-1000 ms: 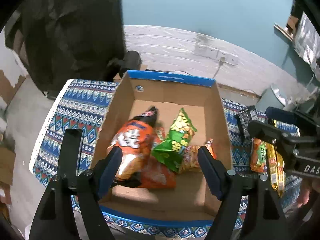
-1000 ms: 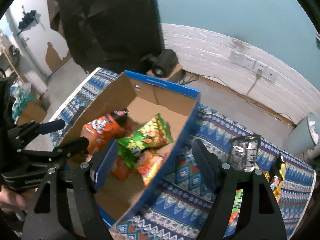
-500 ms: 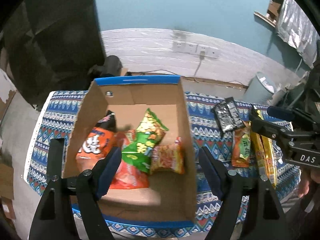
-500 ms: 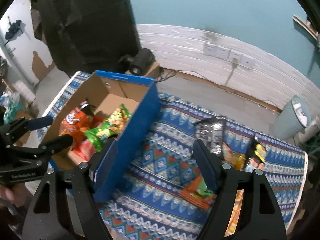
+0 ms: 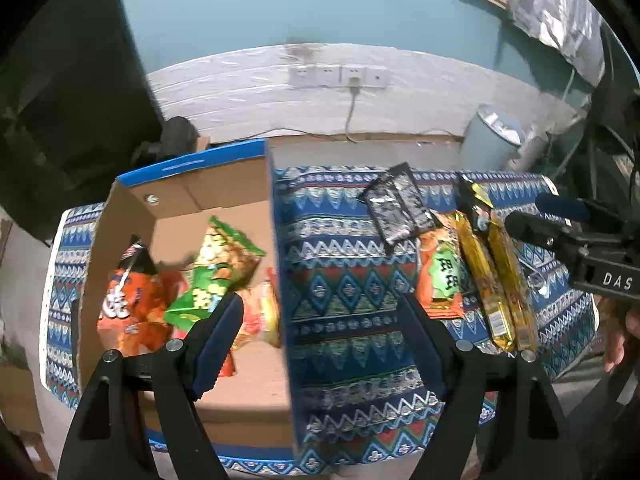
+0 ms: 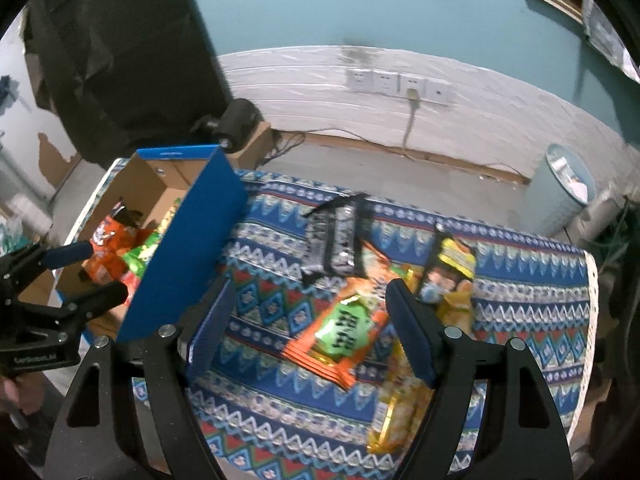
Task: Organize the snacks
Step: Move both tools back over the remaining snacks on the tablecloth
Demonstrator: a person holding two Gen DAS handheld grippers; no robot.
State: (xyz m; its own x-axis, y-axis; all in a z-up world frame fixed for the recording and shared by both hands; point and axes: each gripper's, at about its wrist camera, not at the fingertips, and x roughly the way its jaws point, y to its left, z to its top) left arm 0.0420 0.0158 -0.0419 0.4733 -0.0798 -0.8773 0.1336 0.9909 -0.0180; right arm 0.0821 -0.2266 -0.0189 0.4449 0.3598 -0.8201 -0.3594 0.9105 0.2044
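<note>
The left gripper (image 5: 320, 316) is wide open and holds nothing. It hangs over the right wall of the cardboard box (image 5: 276, 240), with one finger above the box and the other above the patterned cloth (image 5: 340, 280). Inside the box lie an orange bag (image 5: 128, 304), a green bag (image 5: 216, 272) and a small red-yellow bag (image 5: 260, 312). The right gripper (image 6: 310, 320) is wide open too, with nothing in it. An orange packet with a green label (image 6: 340, 332) lies on the cloth right between its fingers. A black-and-silver packet (image 6: 334, 240) lies farther away, and yellow packets (image 6: 452, 276) lie to the right. The box sits at the left.
</note>
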